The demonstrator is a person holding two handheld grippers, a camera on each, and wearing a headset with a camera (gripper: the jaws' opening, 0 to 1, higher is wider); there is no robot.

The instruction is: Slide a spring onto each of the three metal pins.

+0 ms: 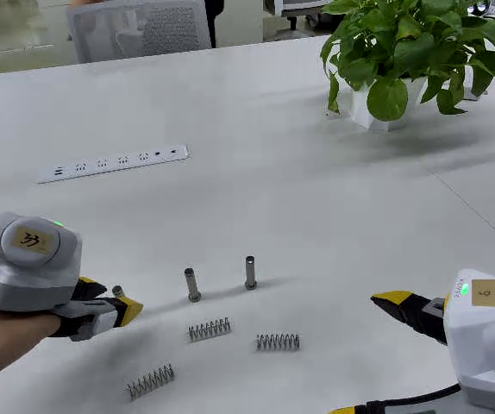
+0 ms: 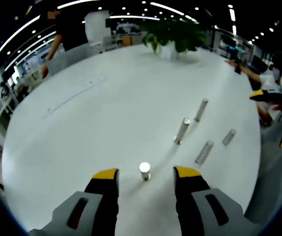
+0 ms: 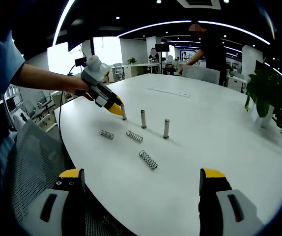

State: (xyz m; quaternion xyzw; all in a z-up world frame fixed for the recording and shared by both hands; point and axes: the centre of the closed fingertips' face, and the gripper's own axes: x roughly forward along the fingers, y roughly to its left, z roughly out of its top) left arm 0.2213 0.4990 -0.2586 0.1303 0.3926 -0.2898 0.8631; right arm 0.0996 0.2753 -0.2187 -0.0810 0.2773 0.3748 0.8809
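Head view: 3 pins (image 1: 250, 272), 3 springs (image 1: 209, 329), left tongs (image 1: 114, 300) and right tongs (image 1: 366, 354) wide.

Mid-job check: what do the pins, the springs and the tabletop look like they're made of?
Pins: probably steel; smooth grey cylinders with a dull sheen. Springs: thin coiled metal wire, grey with small glints, likely steel too. Table: smooth matte white surface with only soft reflections, perhaps laminate, though the look leaves that open.

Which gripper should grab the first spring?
Right, probably. The right gripper is open and empty, with the nearest spring lying straight ahead of it. The left gripper has its open jaws either side of the end pin, better suited to steadying that.
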